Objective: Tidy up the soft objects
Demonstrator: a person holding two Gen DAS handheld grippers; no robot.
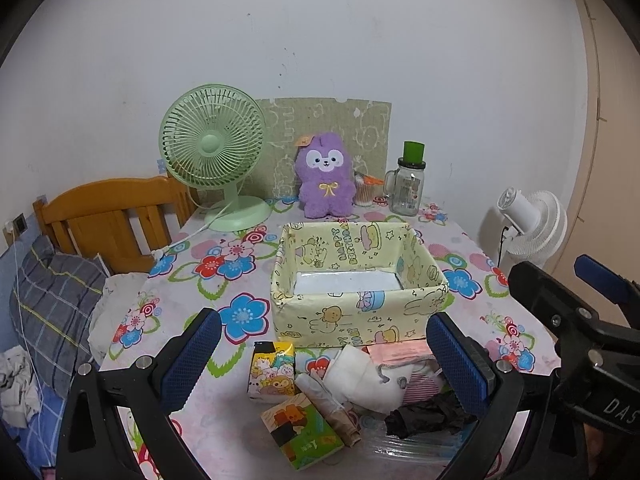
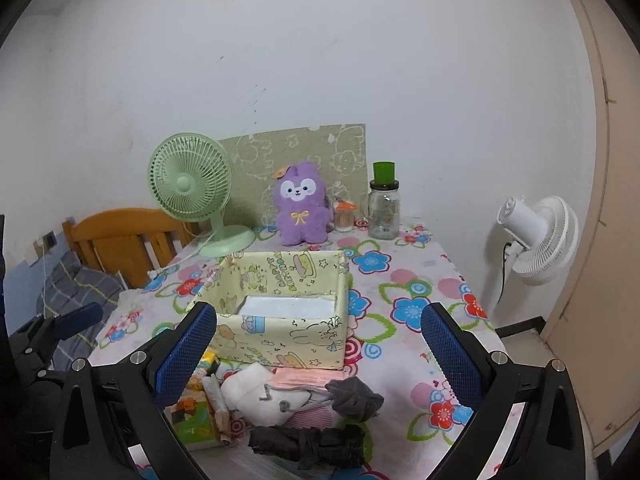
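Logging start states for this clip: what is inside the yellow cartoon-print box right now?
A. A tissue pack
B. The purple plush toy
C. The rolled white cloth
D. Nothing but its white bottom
D: both wrist views look into the yellow cartoon-print box and show only its bare white bottom, while the purple plush toy sits behind it by the wall and the rolled white cloth lies in front of it.
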